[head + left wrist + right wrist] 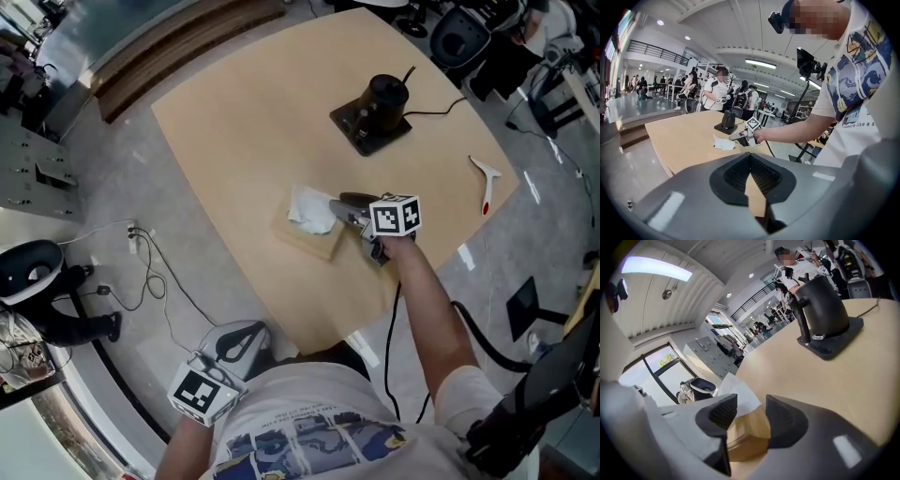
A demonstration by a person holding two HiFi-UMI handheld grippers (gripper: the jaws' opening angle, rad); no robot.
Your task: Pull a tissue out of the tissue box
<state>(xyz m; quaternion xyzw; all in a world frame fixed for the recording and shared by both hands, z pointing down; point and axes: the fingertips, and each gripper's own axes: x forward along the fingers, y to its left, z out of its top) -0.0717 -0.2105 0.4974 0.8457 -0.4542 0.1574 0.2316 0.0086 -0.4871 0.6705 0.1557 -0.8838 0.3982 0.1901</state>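
Fingers of right gripper spread, empty, facing tissue | left gripper closed, empty (idle) | risk: unheld tissue box lifts with pull, or pinch catches cardboard

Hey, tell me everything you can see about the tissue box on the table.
The flat rectangular tissue box, light tan and wood-like, lies level on the pale wooden table, towards the person's side. A crumpled white tissue sticks up from its top. The right gripper points at it, with open fingers either side of one corner. Whether they touch it cannot be told.
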